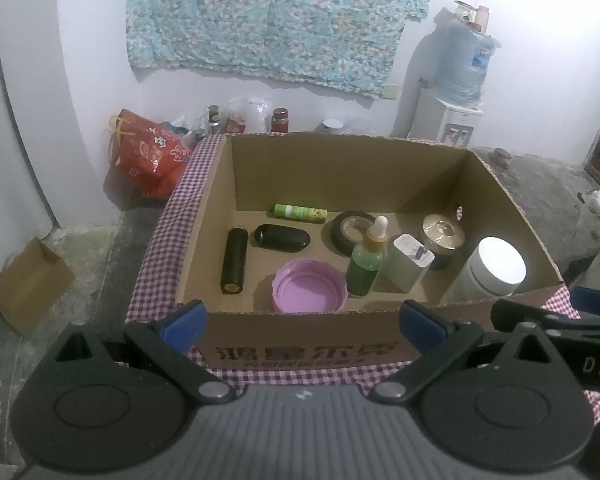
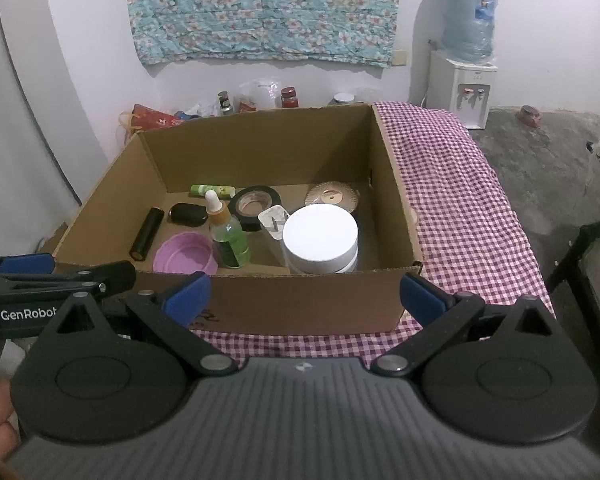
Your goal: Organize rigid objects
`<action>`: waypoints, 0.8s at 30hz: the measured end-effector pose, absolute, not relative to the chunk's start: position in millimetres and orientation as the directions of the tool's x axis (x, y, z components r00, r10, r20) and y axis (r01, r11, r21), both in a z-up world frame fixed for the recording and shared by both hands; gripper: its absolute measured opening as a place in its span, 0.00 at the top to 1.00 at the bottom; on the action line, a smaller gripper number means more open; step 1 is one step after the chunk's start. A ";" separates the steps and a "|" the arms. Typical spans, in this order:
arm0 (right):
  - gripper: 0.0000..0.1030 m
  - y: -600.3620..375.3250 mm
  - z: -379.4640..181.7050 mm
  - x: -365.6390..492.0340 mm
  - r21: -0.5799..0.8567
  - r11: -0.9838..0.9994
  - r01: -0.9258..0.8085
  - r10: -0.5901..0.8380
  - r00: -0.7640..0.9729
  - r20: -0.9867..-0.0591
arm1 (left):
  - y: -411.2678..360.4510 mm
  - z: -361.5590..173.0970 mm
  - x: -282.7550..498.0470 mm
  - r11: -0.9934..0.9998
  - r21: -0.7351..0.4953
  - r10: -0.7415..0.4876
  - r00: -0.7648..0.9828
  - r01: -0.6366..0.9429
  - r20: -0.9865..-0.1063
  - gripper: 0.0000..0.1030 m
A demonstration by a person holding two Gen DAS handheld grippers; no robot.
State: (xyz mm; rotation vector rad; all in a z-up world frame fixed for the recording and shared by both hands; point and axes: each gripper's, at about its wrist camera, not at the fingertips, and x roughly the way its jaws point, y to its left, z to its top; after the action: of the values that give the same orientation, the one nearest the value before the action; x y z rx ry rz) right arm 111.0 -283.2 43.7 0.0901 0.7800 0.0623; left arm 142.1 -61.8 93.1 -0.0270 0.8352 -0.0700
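One cardboard box (image 1: 300,328) stands on the checked cloth (image 2: 460,208) of the surface, and all the task's things lie inside it. Counted, there are nine: one green tube (image 1: 300,213) lying along the back wall; one black case (image 1: 282,237) just in front of it; one black cylinder (image 1: 234,261) lying lengthwise at the left; one pink lid (image 1: 309,286) near the front wall, hollow side up; one tape roll (image 1: 350,232) behind the centre; one green dropper bottle (image 1: 366,261) upright, just in front of the roll; one white charger (image 1: 408,263) beside the bottle, prongs up; one gold-lidded jar (image 1: 444,240) toward the right rear; and one white jar (image 1: 494,268) upright in the front right corner.

There are two grippers, both outside the box at its near side. The left gripper (image 1: 302,320) is spread wide, its blue pads (image 1: 184,322) level with the front wall; nothing sits between them and they grasp nothing. The right gripper (image 2: 302,294) is likewise spread wide and empty, its pads (image 2: 422,294) before the box's front wall. Each gripper shows at the edge of the other's view.
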 end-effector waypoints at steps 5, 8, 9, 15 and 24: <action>0.01 -282.9 43.1 110.4 0.105 0.994 -0.017 0.086 0.711 -0.698 | -63.4 93.1 143.0 0.997 -0.049 -0.074 0.668 0.056 -0.740 0.00; 0.01 -282.5 42.8 109.5 0.104 0.994 -0.015 0.084 0.712 -0.697 | -63.8 93.1 143.0 0.997 -0.049 -0.074 0.668 0.056 -0.740 0.00; 0.01 -282.7 42.9 109.6 0.103 0.995 -0.015 0.083 0.712 -0.697 | -63.9 93.0 143.1 0.997 -0.049 -0.074 0.668 0.055 -0.740 0.00; 0.01 -280.3 43.9 107.9 0.092 0.996 -0.013 0.074 0.717 -0.693 | -64.1 93.0 142.9 0.997 -0.049 -0.074 0.669 0.056 -0.740 0.00; 0.01 -280.0 43.9 107.8 0.090 0.996 -0.014 0.073 0.718 -0.692 | -63.0 94.2 143.3 0.997 -0.049 -0.075 0.671 0.057 -0.738 0.00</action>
State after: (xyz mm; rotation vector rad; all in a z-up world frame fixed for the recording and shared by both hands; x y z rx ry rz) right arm 107.8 -280.0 43.9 0.0801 0.7682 0.0484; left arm 143.3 -63.0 94.2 -0.0223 0.8322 -0.0744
